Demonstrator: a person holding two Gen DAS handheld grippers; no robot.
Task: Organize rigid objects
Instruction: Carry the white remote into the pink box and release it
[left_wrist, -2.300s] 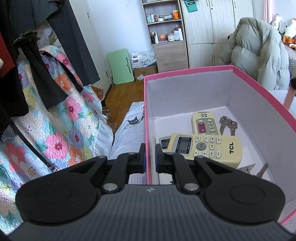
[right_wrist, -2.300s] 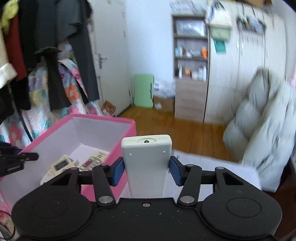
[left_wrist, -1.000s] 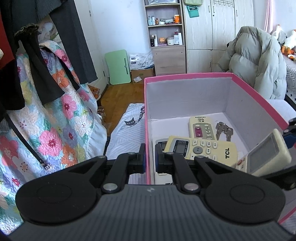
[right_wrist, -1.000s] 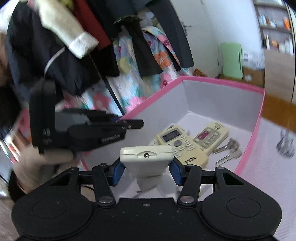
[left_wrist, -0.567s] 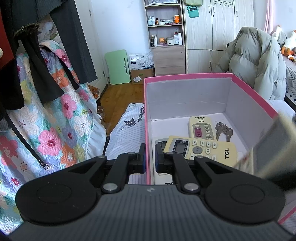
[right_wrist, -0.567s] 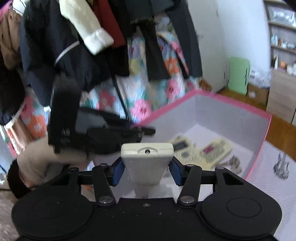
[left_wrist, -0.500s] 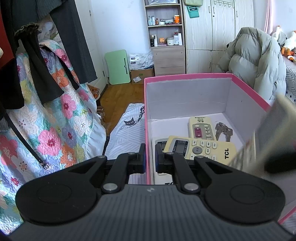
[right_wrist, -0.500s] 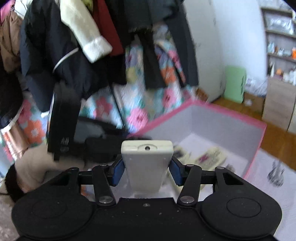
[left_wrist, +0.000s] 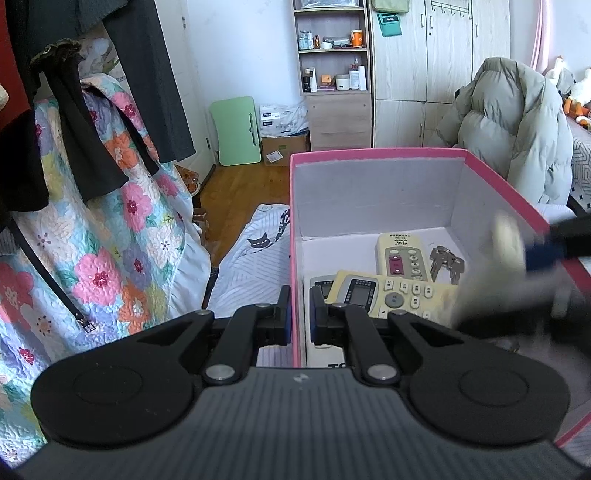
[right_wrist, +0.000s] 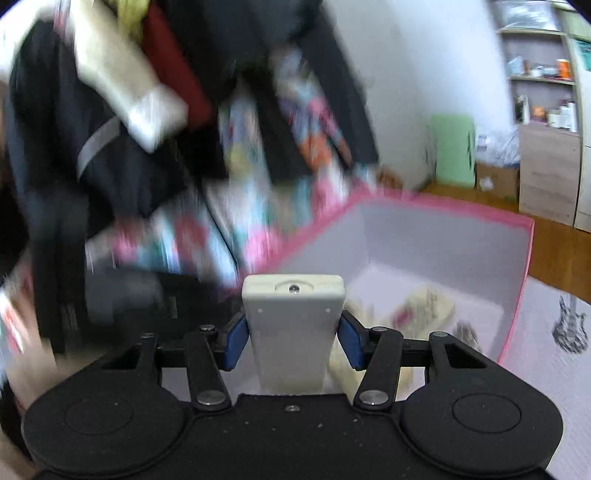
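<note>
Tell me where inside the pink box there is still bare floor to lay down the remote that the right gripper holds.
Bare floor shows along the far wall of the pink box, behind the red-buttoned remote and the keys, and in the far left corner. The near half is crowded: the yellow remote lies across another. The right gripper carries the white remote.

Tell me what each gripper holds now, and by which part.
The right gripper holds a white remote by its two long sides, near the front end. The left gripper is shut on the pink box's wall.
</note>
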